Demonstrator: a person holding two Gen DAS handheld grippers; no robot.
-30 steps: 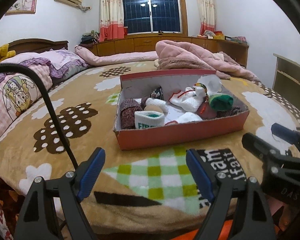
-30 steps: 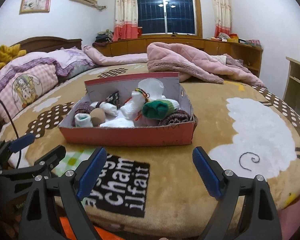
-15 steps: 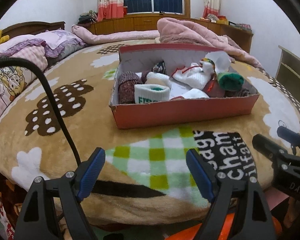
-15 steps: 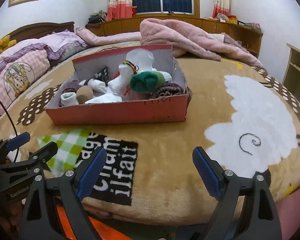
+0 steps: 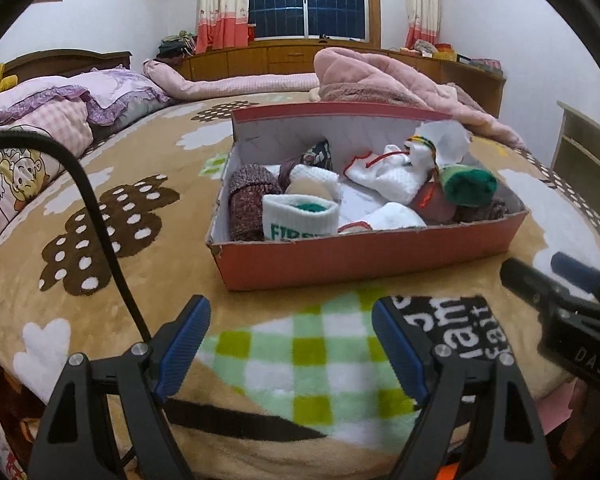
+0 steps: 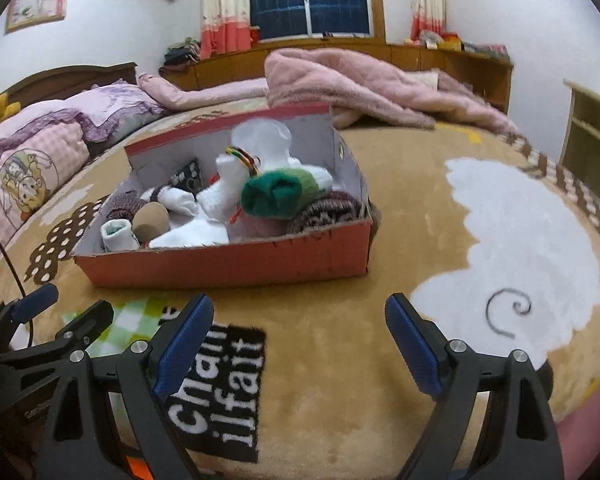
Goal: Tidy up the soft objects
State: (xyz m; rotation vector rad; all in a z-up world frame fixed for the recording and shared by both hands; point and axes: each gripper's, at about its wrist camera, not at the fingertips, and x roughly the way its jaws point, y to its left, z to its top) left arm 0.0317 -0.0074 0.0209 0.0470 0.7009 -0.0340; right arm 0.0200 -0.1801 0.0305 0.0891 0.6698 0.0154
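A red cardboard box [image 5: 364,254] sits on the bed and holds several rolled socks: a white one with green letters [image 5: 298,220], a maroon knit one [image 5: 248,196], a green one [image 5: 466,184] and white ones [image 5: 388,174]. The box also shows in the right wrist view [image 6: 236,262], with the green sock [image 6: 274,194] on top. My left gripper [image 5: 290,340] is open and empty, short of the box's near wall. My right gripper [image 6: 300,344] is open and empty, in front of the box's right corner.
The bed has a tan patterned blanket [image 5: 100,248]. A pink quilt [image 6: 364,80] lies bunched behind the box. Pillows [image 5: 40,140] lie at the left. A wooden shelf [image 6: 592,140] stands at the right. A black cable [image 5: 100,224] crosses the left.
Both grippers have moved closer to the box; it looks larger in both views. The right wrist view now sees the box more from its right corner. Both stay open.
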